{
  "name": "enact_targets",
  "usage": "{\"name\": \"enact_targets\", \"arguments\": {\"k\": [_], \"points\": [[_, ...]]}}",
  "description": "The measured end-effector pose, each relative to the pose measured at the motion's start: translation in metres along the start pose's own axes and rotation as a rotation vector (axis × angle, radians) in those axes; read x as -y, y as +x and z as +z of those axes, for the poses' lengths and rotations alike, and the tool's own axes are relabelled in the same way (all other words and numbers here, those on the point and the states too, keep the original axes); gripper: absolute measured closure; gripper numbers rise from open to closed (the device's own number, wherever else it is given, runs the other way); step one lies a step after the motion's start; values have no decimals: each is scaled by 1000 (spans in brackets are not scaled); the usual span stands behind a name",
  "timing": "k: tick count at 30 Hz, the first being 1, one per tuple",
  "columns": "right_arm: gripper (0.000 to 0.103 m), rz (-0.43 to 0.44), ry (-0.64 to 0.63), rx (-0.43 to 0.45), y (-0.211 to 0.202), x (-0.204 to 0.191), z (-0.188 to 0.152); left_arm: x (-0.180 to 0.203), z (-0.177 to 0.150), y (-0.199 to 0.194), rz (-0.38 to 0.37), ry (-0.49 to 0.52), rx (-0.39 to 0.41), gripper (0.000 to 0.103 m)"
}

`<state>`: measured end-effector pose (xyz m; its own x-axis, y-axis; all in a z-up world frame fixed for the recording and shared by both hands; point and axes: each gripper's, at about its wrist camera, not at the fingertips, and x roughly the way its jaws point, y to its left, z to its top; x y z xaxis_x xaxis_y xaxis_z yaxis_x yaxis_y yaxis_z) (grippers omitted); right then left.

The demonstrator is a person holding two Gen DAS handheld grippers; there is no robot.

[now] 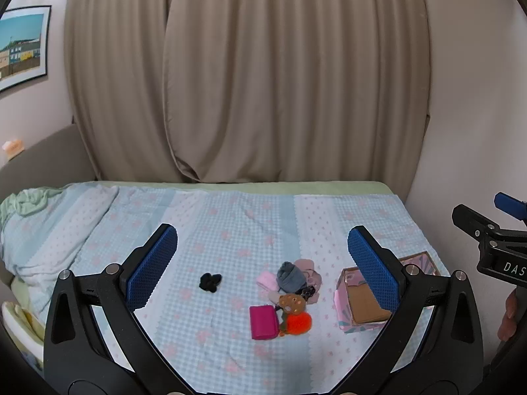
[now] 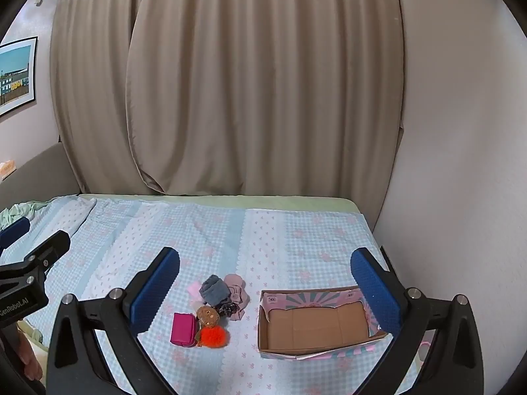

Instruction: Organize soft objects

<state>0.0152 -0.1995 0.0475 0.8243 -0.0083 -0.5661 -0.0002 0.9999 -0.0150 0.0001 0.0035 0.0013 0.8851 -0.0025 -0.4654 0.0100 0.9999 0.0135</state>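
A small pile of soft things lies on the bed: a magenta pouch (image 1: 263, 322) (image 2: 183, 328), an orange pompom (image 1: 298, 322) (image 2: 213, 337), a brown round toy (image 1: 291, 302) (image 2: 208, 316), a grey sock (image 1: 290, 276) (image 2: 214, 289) and pink cloths (image 1: 309, 271) (image 2: 236, 291). A black scrunchie (image 1: 210, 282) lies apart to the left. An empty cardboard box (image 2: 316, 327) (image 1: 365, 306) stands right of the pile. My left gripper (image 1: 262, 260) is open and empty above the pile. My right gripper (image 2: 265, 283) is open and empty, between pile and box.
The bed (image 1: 230, 217) has a blue checked cover. A bunched blanket (image 1: 42, 223) lies at its left end. Beige curtains (image 1: 247, 82) hang behind. A wall (image 2: 461, 164) bounds the bed on the right.
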Motion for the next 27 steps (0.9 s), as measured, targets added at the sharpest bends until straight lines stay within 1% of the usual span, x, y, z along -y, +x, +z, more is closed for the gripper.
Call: {"name": "enact_targets", "arguments": {"k": [27], "points": [[0, 1, -2, 3, -1, -2, 1, -1, 2, 0, -5, -14, -2, 0]]}}
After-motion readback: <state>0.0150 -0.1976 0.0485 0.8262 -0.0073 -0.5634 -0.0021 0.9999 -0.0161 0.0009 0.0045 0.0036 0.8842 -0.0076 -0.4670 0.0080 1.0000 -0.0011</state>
